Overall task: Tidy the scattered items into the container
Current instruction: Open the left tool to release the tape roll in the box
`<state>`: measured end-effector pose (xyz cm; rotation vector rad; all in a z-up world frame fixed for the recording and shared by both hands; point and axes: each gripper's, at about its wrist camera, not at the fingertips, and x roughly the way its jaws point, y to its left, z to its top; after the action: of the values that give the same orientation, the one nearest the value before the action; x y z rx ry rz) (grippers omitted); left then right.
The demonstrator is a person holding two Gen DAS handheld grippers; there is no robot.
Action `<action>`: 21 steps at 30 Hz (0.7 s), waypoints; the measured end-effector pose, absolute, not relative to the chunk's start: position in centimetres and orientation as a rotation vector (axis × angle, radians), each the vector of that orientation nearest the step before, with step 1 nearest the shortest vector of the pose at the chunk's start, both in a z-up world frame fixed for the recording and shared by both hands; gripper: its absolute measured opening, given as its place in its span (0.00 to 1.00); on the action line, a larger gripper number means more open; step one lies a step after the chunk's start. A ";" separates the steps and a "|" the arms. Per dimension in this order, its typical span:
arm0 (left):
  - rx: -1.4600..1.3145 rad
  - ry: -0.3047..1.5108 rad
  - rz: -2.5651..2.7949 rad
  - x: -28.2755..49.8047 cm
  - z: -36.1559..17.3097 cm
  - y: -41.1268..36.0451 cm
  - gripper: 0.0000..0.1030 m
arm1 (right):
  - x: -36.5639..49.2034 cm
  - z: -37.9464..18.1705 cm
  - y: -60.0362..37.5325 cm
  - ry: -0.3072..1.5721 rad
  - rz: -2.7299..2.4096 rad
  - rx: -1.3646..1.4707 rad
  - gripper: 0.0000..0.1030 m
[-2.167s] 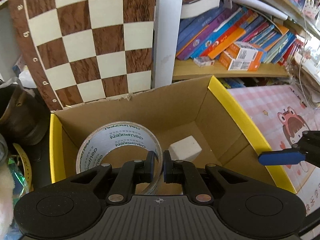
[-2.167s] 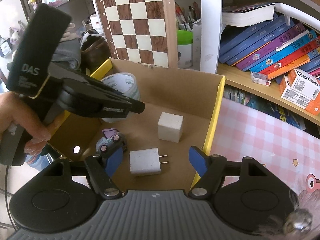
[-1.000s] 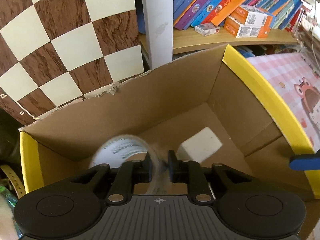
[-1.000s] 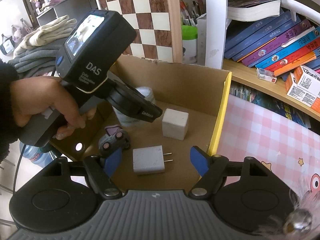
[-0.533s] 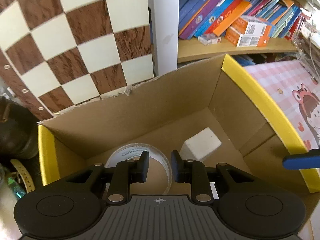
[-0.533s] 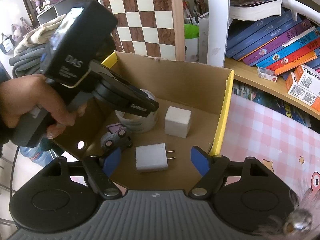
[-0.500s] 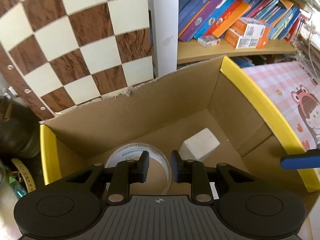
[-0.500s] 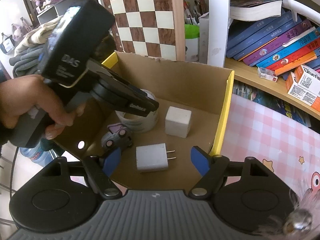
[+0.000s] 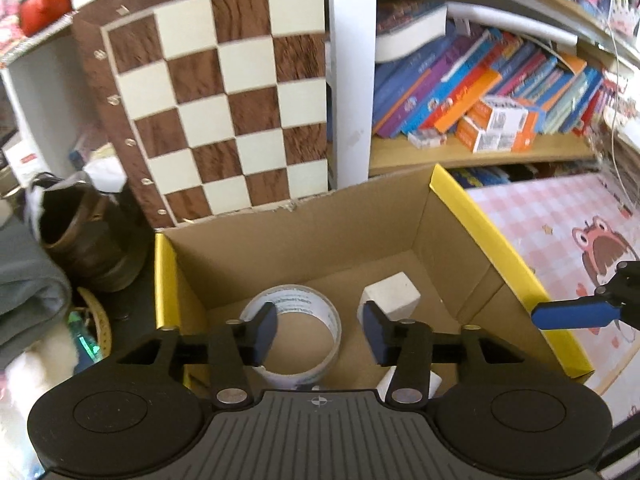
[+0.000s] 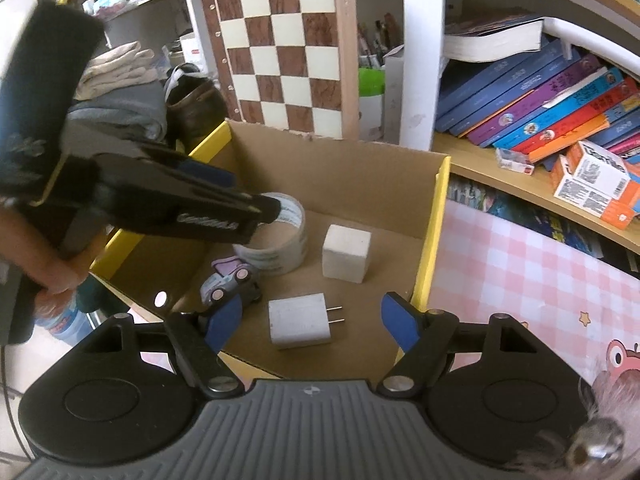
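A cardboard box with yellow rims [image 9: 492, 248] [image 10: 434, 216] holds a roll of clear tape [image 9: 298, 334] [image 10: 280, 240] lying flat, a white cube [image 9: 390, 294] [image 10: 346, 254], a white plug adapter [image 10: 300, 320] and a small toy car [image 10: 230, 284]. My left gripper [image 9: 320, 332] is open and empty, raised above the tape; it also shows in the right wrist view [image 10: 256, 206]. My right gripper [image 10: 312, 320] is open and empty over the box's near edge, above the adapter. One blue fingertip [image 9: 572, 314] of it shows in the left wrist view.
A chessboard [image 9: 224, 104] leans behind the box. Bookshelves with books and small boxes [image 10: 560, 120] stand at the back right. A pink checked mat [image 10: 520, 280] lies right of the box. A brown shoe [image 9: 80, 232] and folded clothes [image 10: 120, 92] sit left.
My left gripper let go of the tape roll, which now lies flat in the box, then opened wider and lifted back. My right gripper has stayed open and nearly still.
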<state>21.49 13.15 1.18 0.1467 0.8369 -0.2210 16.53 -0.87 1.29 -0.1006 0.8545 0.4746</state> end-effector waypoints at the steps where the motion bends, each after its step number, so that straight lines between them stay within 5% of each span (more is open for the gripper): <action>1: 0.144 0.824 -0.211 21.1 1.4 13.1 0.55 | 16.4 1.4 -0.9 0.851 0.469 -0.100 0.74; 6: 0.134 0.767 -0.158 19.1 2.6 13.1 0.70 | 15.9 1.7 -1.4 0.831 0.439 -0.101 0.74; 21: 0.045 0.677 -0.010 14.2 3.4 13.4 0.80 | 13.9 2.2 -3.5 0.761 0.337 -0.088 0.84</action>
<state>14.25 13.37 3.38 0.0451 0.6768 -0.0103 13.89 -3.52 2.22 -0.0879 0.7612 0.3375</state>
